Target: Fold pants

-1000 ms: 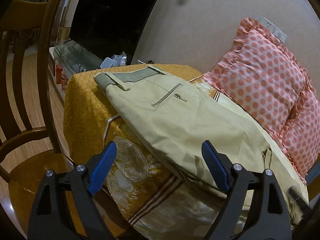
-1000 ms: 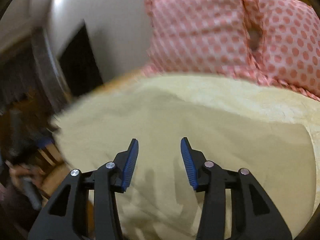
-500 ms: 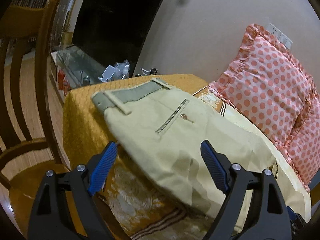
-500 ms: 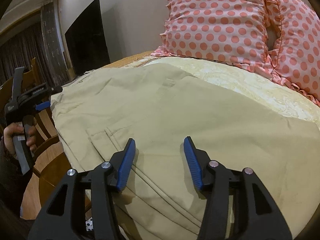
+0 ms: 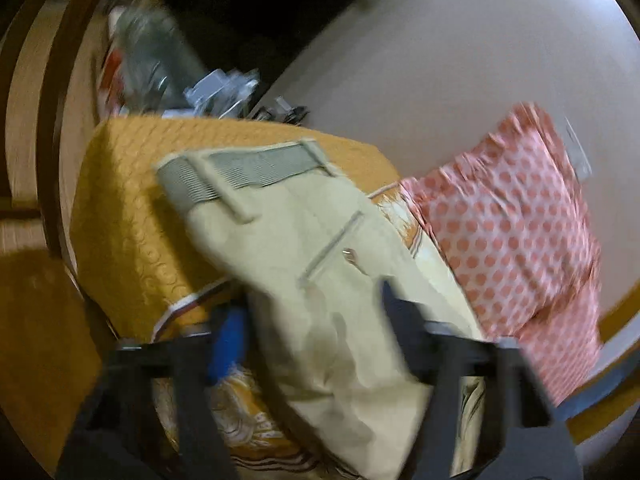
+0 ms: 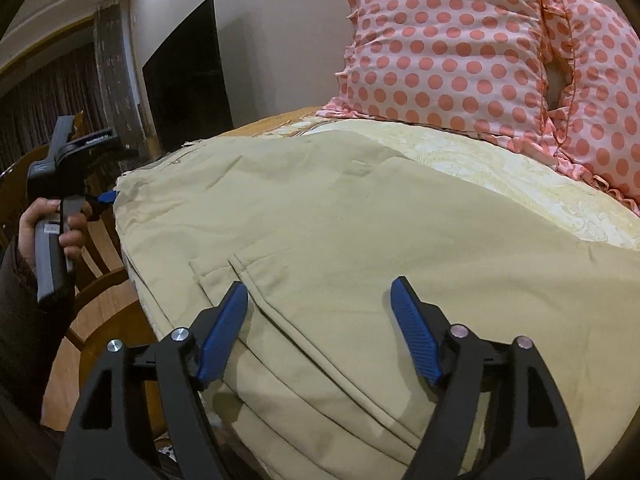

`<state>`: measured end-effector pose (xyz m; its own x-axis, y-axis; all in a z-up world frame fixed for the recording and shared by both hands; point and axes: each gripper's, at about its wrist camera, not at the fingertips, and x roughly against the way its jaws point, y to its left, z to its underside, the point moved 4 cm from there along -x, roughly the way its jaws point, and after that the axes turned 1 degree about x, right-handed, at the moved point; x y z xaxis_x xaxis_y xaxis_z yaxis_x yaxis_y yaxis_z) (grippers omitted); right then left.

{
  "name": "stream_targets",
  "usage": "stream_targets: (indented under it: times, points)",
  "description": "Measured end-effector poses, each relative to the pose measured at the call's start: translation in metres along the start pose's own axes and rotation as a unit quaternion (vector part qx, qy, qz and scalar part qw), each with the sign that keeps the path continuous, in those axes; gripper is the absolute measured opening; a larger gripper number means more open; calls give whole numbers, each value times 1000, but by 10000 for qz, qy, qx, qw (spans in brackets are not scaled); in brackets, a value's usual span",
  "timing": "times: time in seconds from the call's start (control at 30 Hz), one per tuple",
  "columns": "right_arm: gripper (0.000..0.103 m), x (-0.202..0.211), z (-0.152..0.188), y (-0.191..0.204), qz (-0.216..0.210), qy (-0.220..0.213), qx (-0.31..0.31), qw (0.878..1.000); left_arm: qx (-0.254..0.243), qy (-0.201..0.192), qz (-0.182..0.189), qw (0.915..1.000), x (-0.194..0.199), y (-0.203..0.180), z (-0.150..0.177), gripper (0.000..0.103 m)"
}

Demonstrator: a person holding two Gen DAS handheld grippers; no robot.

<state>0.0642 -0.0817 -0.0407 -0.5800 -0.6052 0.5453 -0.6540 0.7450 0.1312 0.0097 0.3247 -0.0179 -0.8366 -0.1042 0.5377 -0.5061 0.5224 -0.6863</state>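
Our right gripper has its jaws spread wide, holding nothing; both blue pads sit low over the pants, near a seam and a folded flap of cloth, though we cannot tell whether they touch the fabric. Our left gripper is blurred in its own view, but its jaws also stand wide apart with nothing clamped, one to each side of the pants' near edge. In the right view that same gripper appears at the far left, gripped by our left hand, its blue tip just beside the corner of the cloth. The pants lie flat across the bed, waistband toward the orange end of the cover, back pocket facing up, legs running toward the right gripper. A polka-dot pillow stands against the wall behind the pants, with a second one beside it. A wooden chair stands near the bed.
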Motion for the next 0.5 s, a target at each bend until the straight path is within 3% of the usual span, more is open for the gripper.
stream_targets:
  times: [0.03,0.1,0.17,0.27,0.33,0.4,0.43,0.47,0.5]
  points:
    - [76,3,0,-3,-91,-29,-101,9999,115,26,-62,9999,-2,5,-2,16]
    - [76,8,0,-8,-252,-67,-296,9992,-28,122,-163,9998,-2,2,-5,13]
    - [76,17,1,-16,-374,-124,-488,9980,-587,28,-458,9972,2,-19,-7,11]
    - [76,38,4,-31,-362,-330,-713,9963,-1916,-360,-590,9790,13,-88,-1,9]
    - [76,55,6,-46,-298,-516,-939,9938,-2738,-452,-191,9605,21,-152,18,7]
    - [80,79,12,-72,-133,-779,-1337,9879,-3606,-436,409,9308,30,-217,55,5]
    - [84,89,15,-83,-32,-886,-1499,9847,-4045,-348,741,9109,35,-247,82,6]
    - [85,104,21,-100,147,-1068,-1755,9786,-4316,-274,959,8966,37,-266,103,6]
    - [85,117,26,-114,286,-1208,-1984,9722,-4692,-110,1318,8732,40,-287,138,6]
